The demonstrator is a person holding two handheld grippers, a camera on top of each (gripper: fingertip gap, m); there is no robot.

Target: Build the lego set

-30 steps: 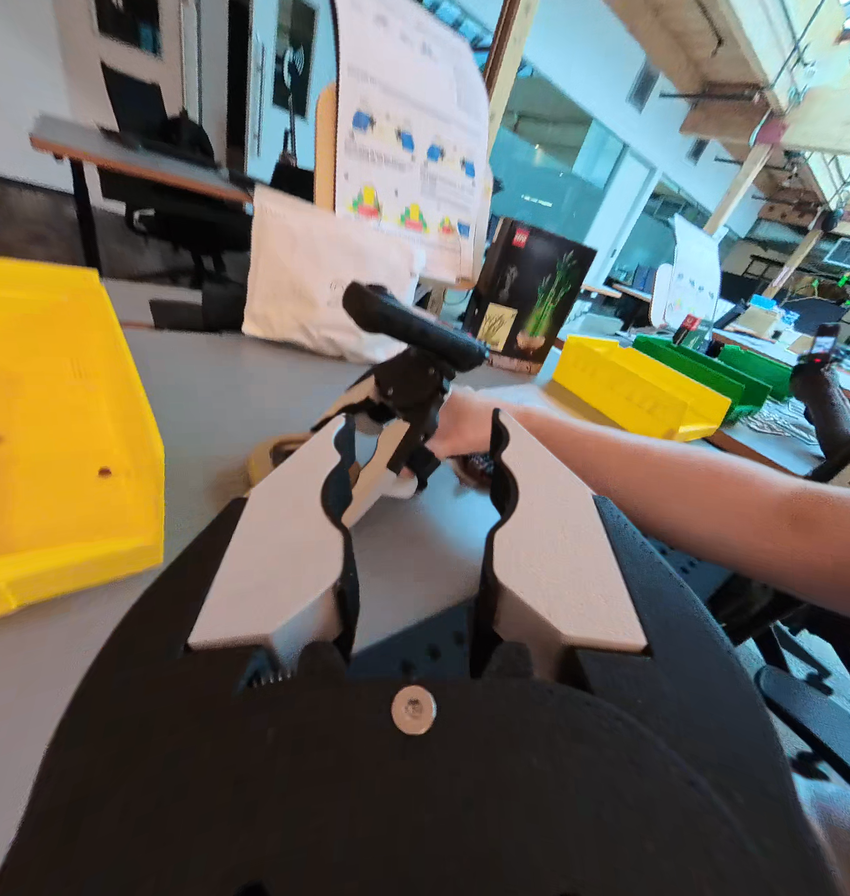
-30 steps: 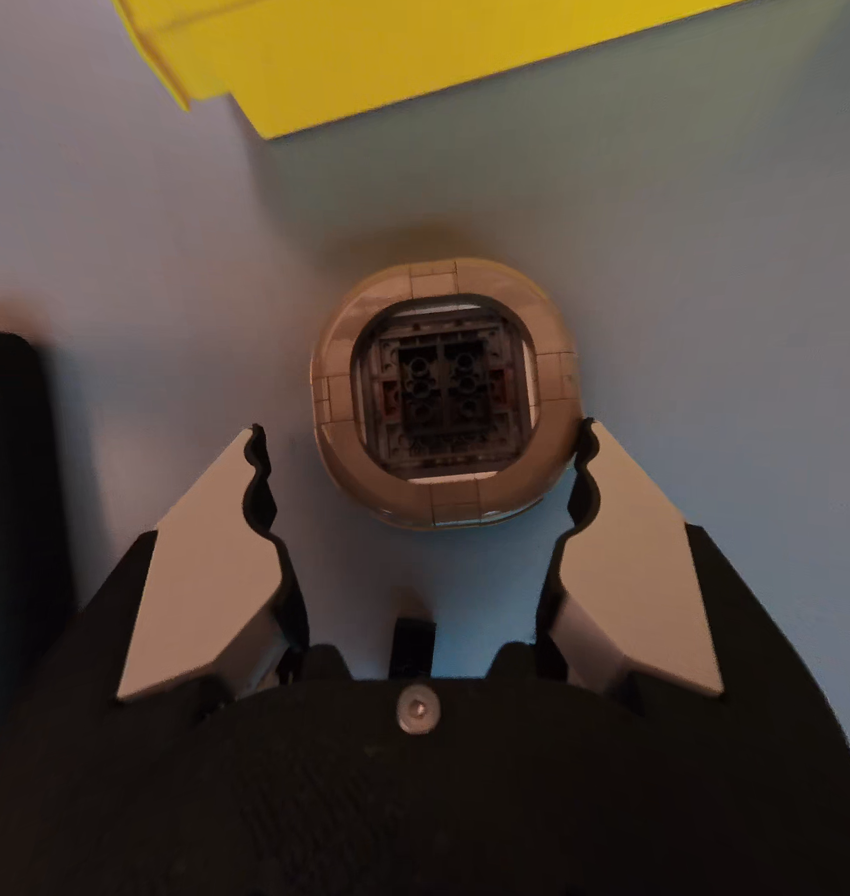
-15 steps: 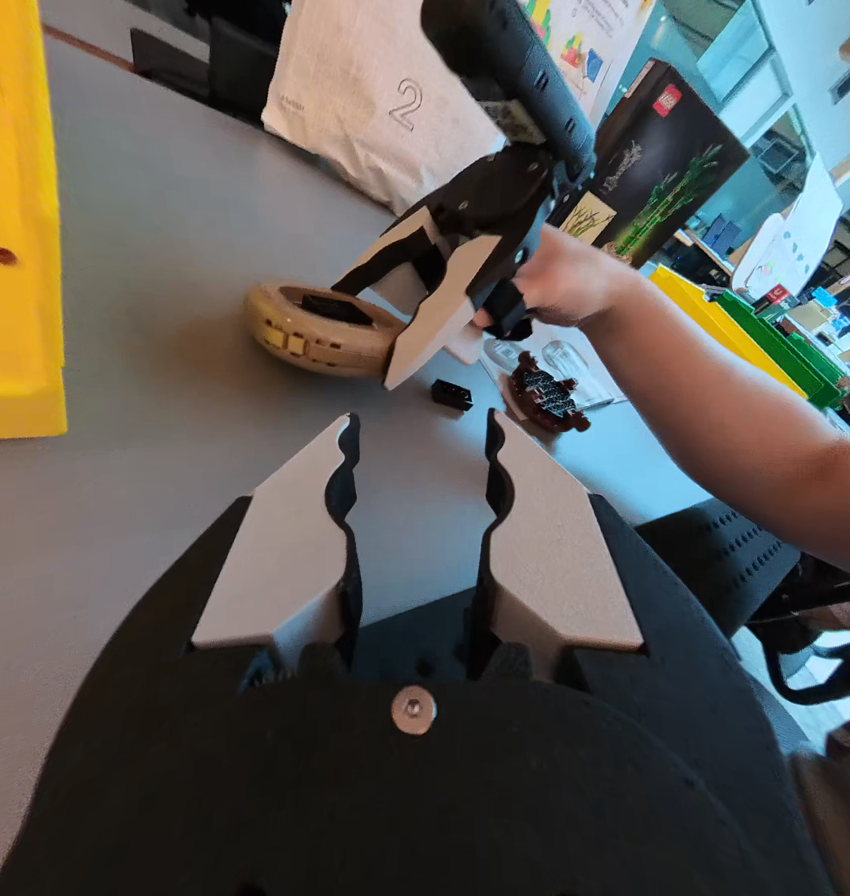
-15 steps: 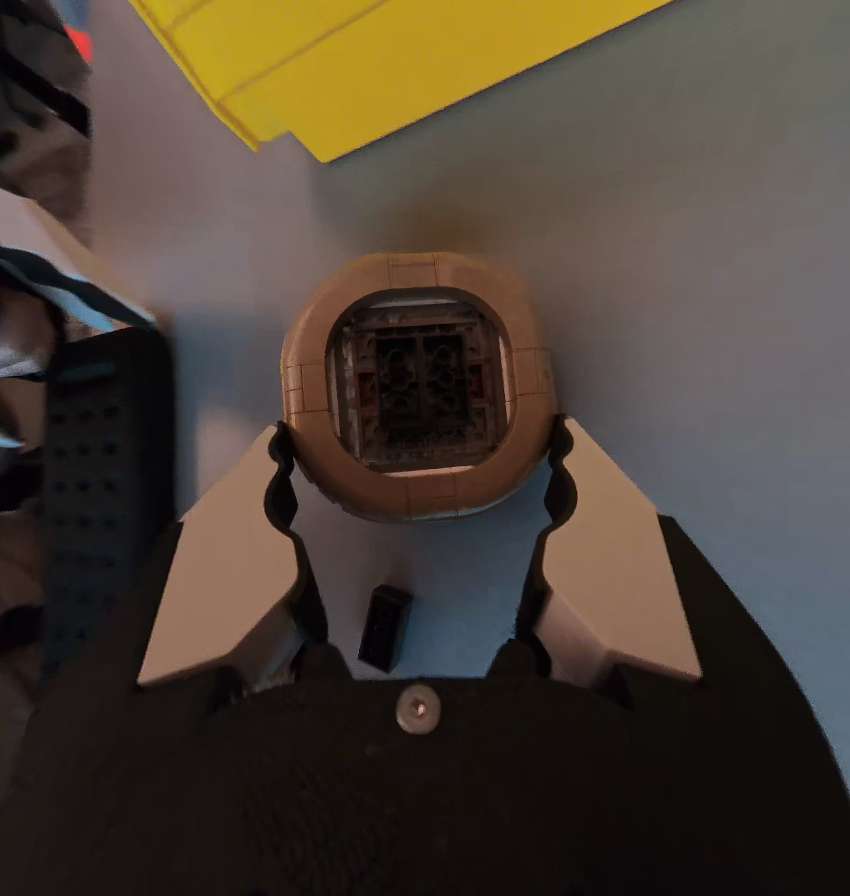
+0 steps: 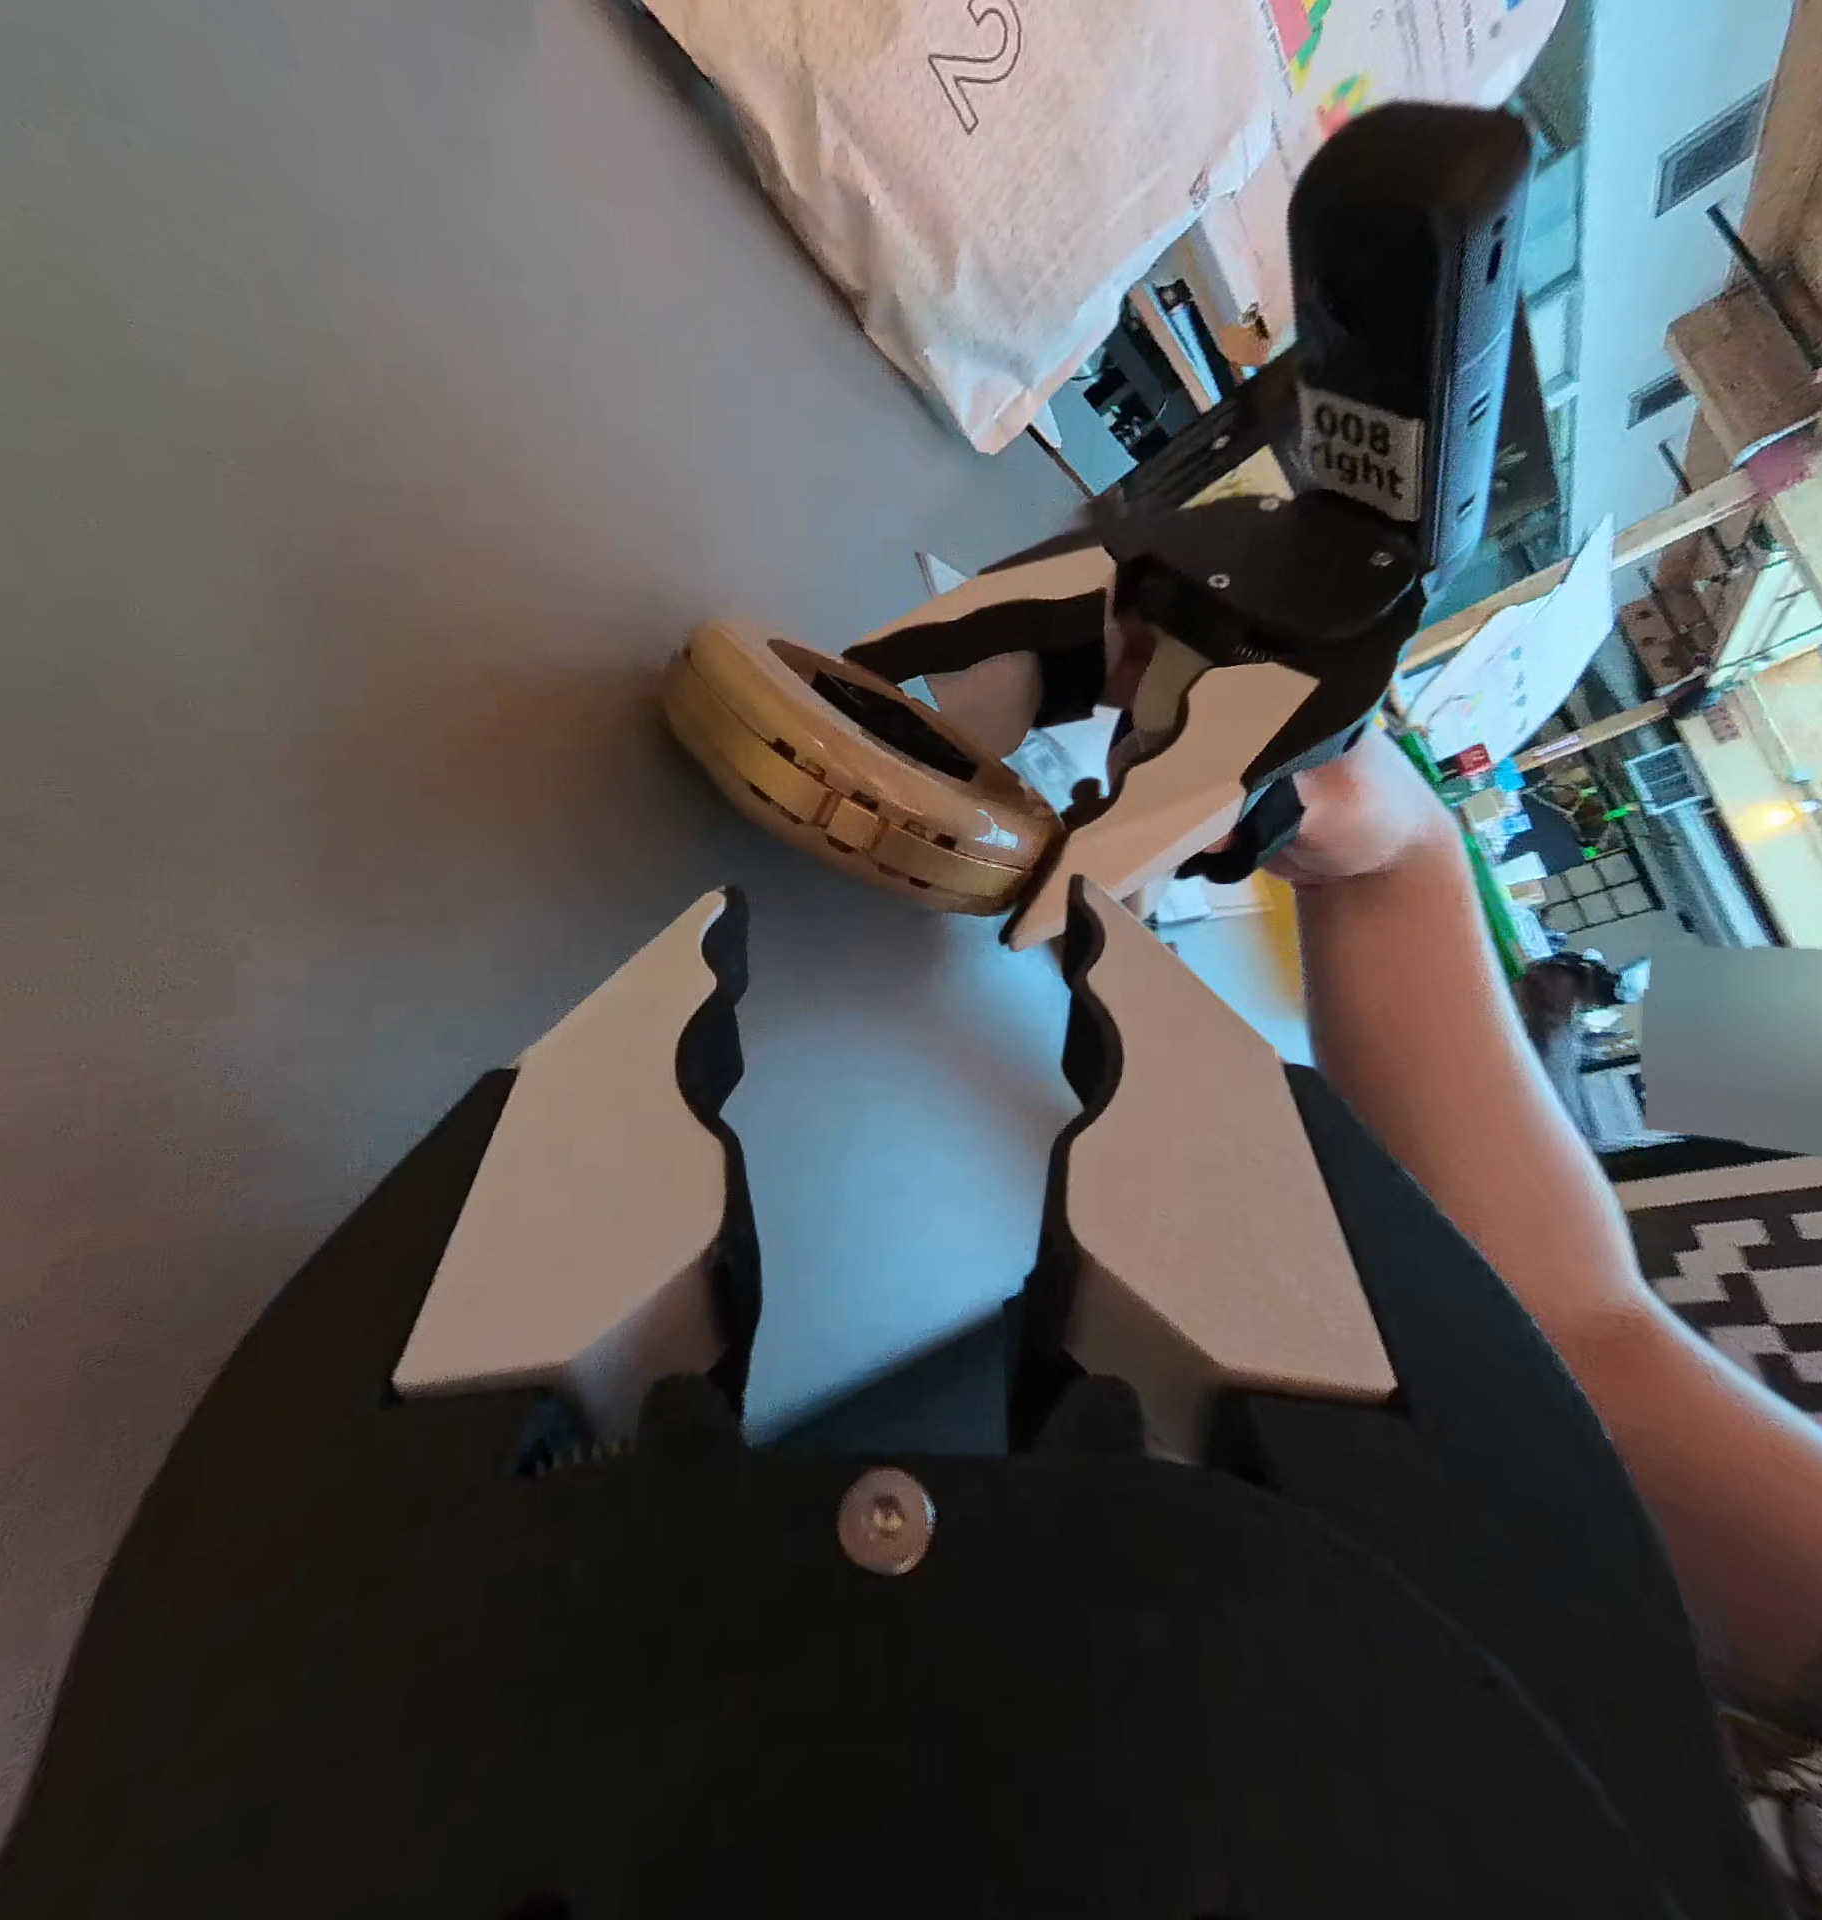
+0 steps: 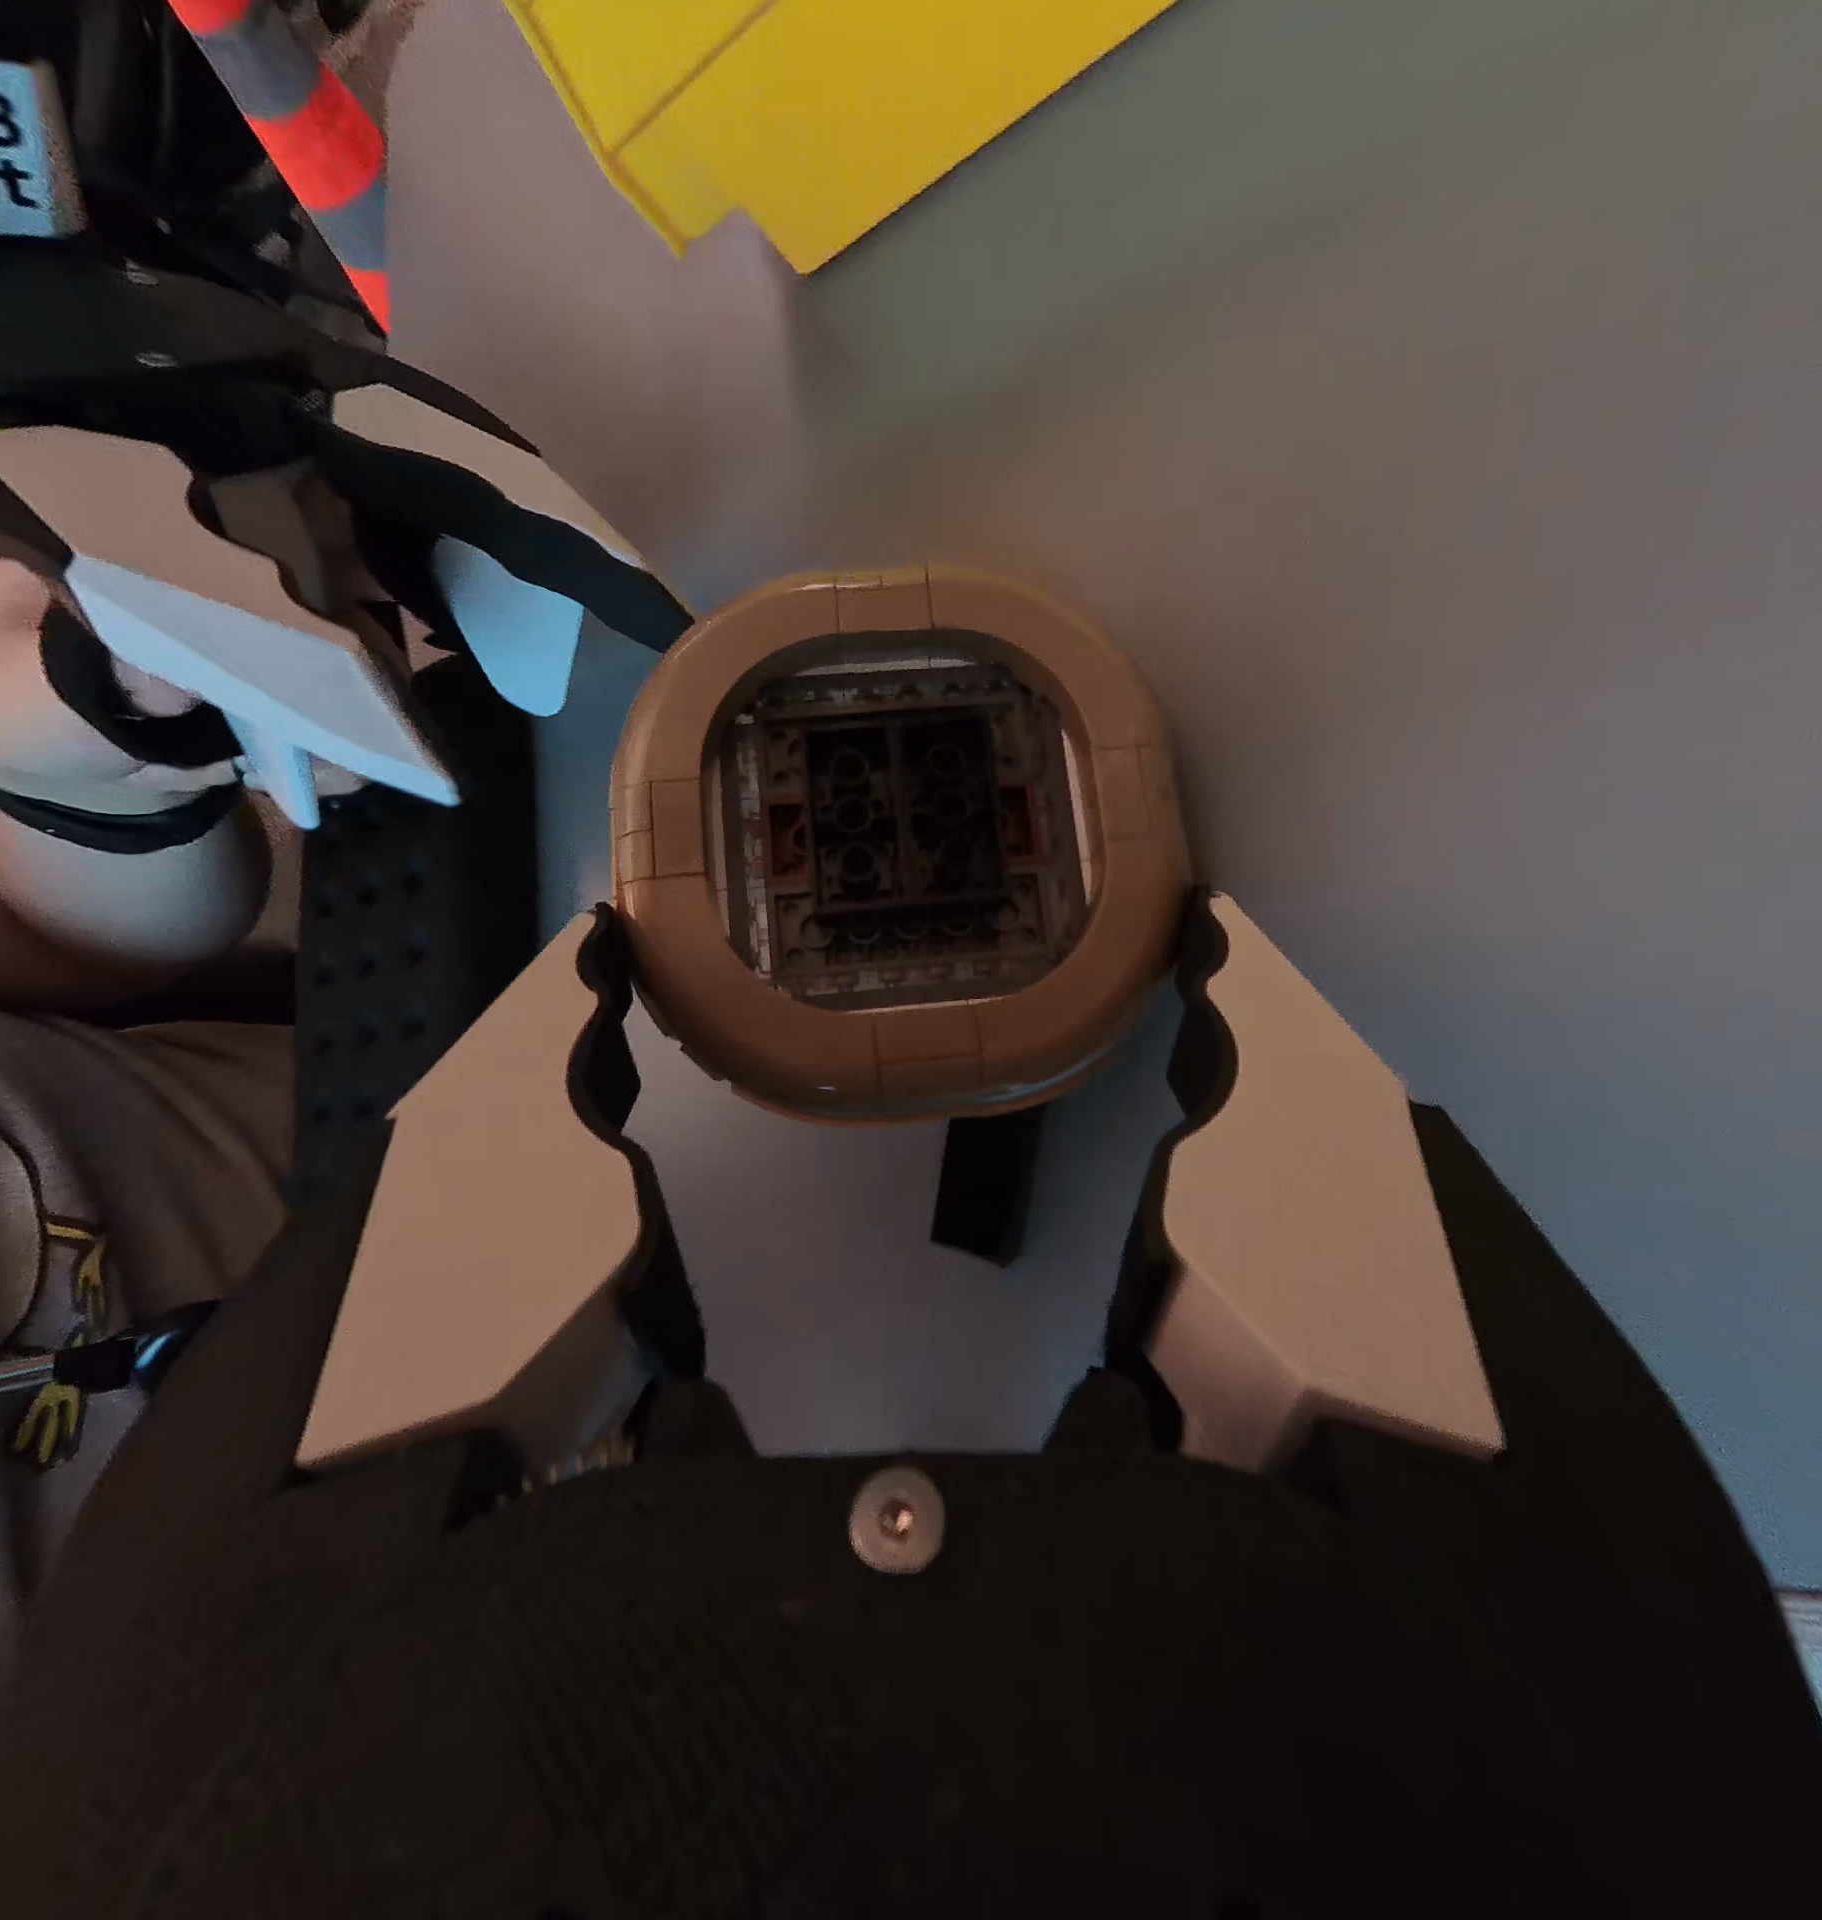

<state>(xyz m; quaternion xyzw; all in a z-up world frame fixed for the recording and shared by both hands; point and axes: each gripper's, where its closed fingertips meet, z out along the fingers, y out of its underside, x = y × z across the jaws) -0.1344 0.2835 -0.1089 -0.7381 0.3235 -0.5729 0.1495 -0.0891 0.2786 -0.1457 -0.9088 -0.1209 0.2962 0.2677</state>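
Observation:
A tan round lego pot (image 6: 668, 790) with a dark studded base inside sits on the grey table (image 6: 1406, 623). My right gripper (image 6: 899, 914) is shut on it, one finger pressed to each side of its near half. A small black brick (image 6: 980, 1184) lies between the fingers, partly hidden by the pot's near edge. In the left wrist view the pot (image 5: 845, 821) is just ahead of my left gripper (image 5: 902, 904), which is open and empty. The right gripper (image 5: 943, 790) straddles the pot there. The left gripper (image 6: 491, 738) shows at the pot's left.
A yellow tray (image 6: 865, 104) lies beyond the pot. A white paper bag (image 5: 990, 156) stands at the back of the table. A black perforated chair part (image 6: 408, 935) is at the table's left edge. The person's forearm (image 5: 1458, 1091) reaches in from the right.
The right gripper closed from wide open onto the pot's sides and has turned with it. The left gripper swung down and in close to the pot.

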